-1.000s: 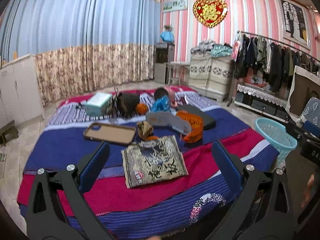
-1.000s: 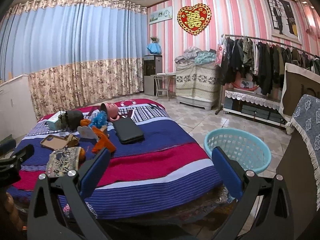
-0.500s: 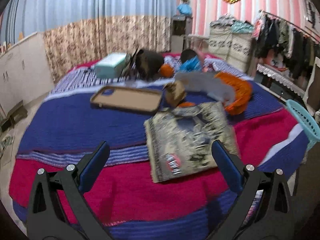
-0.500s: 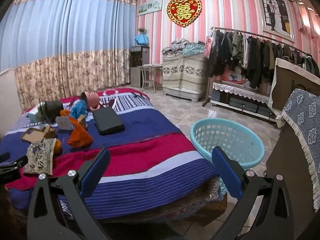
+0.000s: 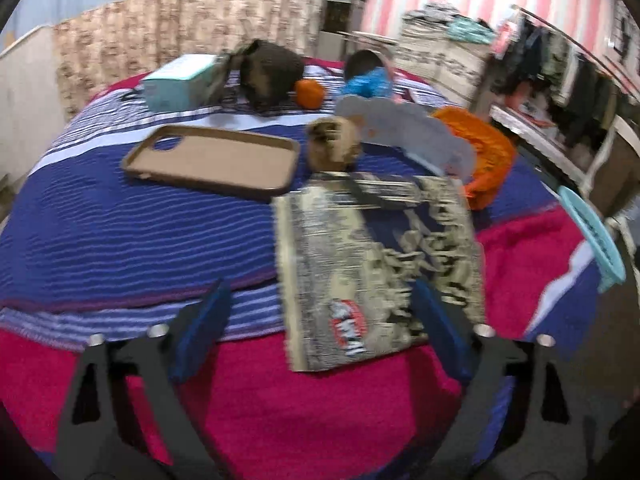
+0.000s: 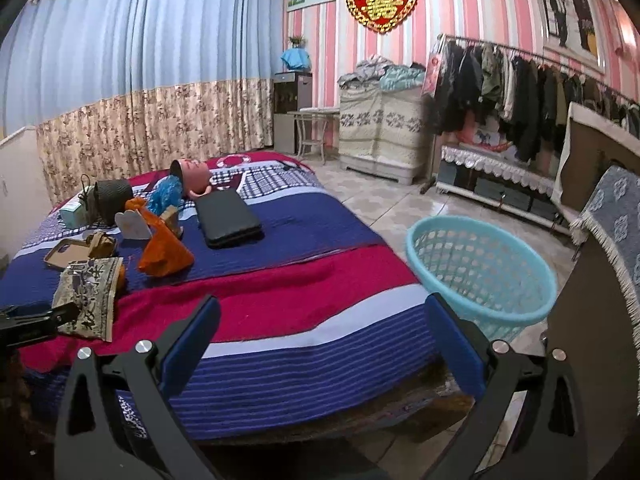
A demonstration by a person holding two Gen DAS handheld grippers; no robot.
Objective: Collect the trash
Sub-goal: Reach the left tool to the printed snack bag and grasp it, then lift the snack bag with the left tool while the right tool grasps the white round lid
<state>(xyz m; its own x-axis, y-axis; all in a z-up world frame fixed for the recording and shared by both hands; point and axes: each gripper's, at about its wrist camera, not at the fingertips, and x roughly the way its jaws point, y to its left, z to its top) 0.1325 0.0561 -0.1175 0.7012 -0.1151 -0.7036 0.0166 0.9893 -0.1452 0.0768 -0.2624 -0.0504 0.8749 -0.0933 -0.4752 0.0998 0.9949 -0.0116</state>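
Observation:
A flat printed snack wrapper [image 5: 376, 268] lies on the bed's red and blue blanket [image 5: 120, 232], right in front of my open left gripper [image 5: 320, 320]; its right finger overlaps the wrapper's right edge. The wrapper also shows in the right wrist view [image 6: 90, 296]. Behind it lie a crumpled brown paper [image 5: 334, 148], an orange bag [image 5: 480, 156], a grey card [image 5: 404, 128] and a blue crumpled wrapper [image 5: 368, 82]. My right gripper [image 6: 320, 340] is open and empty over the bed's near edge. A teal laundry basket [image 6: 480, 268] stands on the floor right of the bed.
A brown phone case [image 5: 212, 162], a teal box [image 5: 180, 82], a dark pouch [image 5: 268, 72] and an orange ball [image 5: 309, 94] lie further back. A black case [image 6: 228, 220] and a pink mask [image 6: 194, 178] are on the bed. A clothes rack [image 6: 520, 92] lines the right wall.
My left gripper has moved forward and down toward the printed wrapper, which now looms large between its fingers. My right gripper has swung slightly, keeping the basket in view.

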